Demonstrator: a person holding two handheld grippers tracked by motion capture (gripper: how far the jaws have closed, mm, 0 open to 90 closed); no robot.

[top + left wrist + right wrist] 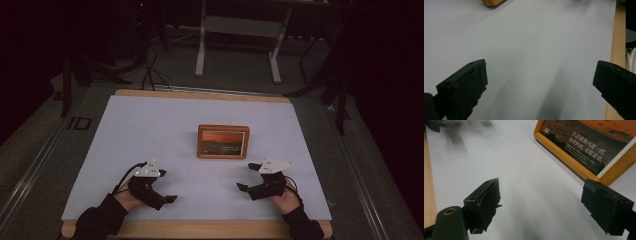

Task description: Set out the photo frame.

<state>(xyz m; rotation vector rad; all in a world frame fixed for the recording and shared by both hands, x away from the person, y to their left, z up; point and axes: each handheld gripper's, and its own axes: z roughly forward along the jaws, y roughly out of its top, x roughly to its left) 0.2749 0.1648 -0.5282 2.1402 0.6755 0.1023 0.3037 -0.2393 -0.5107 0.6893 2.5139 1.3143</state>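
A wooden picture frame [223, 141] holding a sunset photo with white text stands in the middle of the pale mat [165, 125]. My left gripper [167, 186] rests near the front left of the mat, jaws pointing right and open, nothing between them. My right gripper [246, 176] sits at the front right, jaws pointing left and open, also empty. In the right gripper view the frame [589, 142] lies just beyond the gripper [541, 195], close to its right jaw. The left gripper view has the gripper [540, 75] over bare mat, with a corner of the frame [492, 2] at the top.
The mat covers a wooden table whose edge [200, 229] runs along the front. Behind the table stand a white desk frame [237, 40] and dark cables [150, 70] on the floor. Floor rails [30, 165] flank the table.
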